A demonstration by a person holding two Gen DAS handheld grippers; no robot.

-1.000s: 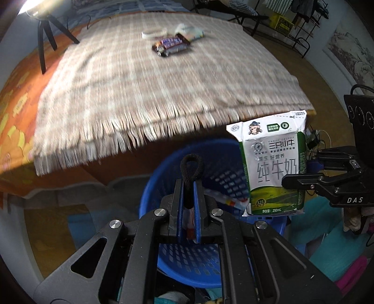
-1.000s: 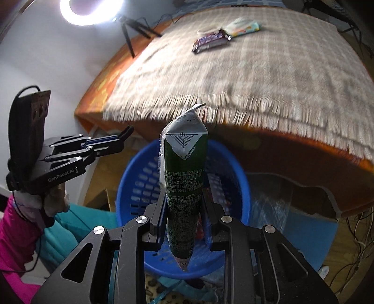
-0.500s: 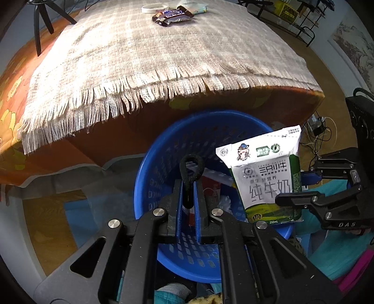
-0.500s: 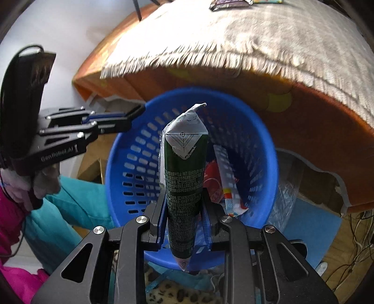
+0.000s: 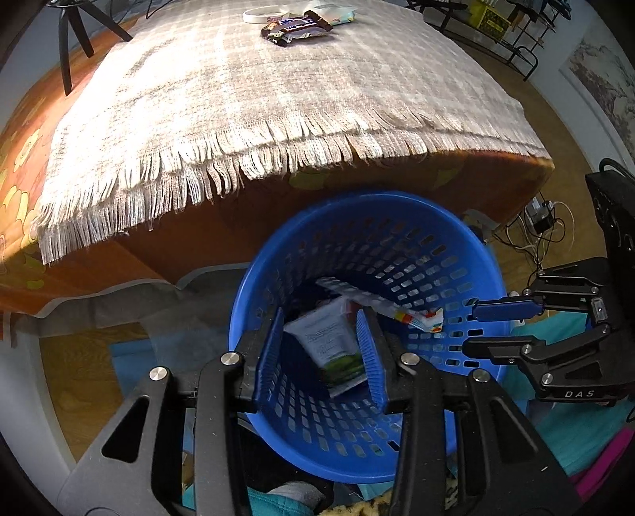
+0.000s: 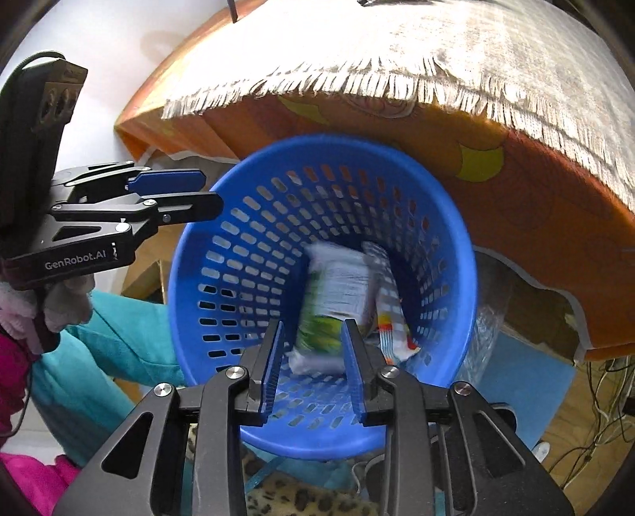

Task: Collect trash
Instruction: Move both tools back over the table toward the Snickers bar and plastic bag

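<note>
Woven beige fringed blanket (image 5: 258,99) spread over an orange-covered bed (image 5: 397,190), filling the top half of the left wrist view from 9 to 2 o'clock; seen only as a fringed edge (image 6: 436,59) at 12 to 2 o'clock in the right wrist view. Below it, at 6 o'clock in both views, a blue perforated plastic basket (image 5: 397,246) (image 6: 254,222) standing on the floor beside the bed. Inside the basket: a white and green milk carton (image 5: 337,349) (image 6: 337,293), sharp in the left view, motion-blurred in the right, plus a colourful striped wrapper (image 5: 397,309) (image 6: 391,317) leaning on the wall at about 3 o'clock of the carton. Left gripper (image 5: 321,353) (image 6: 170,194) spread wide over the basket, holding nothing; right gripper (image 6: 313,361) (image 5: 488,329) likewise spread apart and empty, at the basket rim. Shown by the left view alone: a dark candy wrapper (image 5: 295,29), a white ring-shaped item (image 5: 258,16) and a pale packet (image 5: 333,10) at 12 o'clock on the far end of the blanket, touching one another, well apart from the basket. Shown by the right view alone: a gloved hand (image 6: 59,301) at 9 o'clock gripping the left gripper's handle.
</note>
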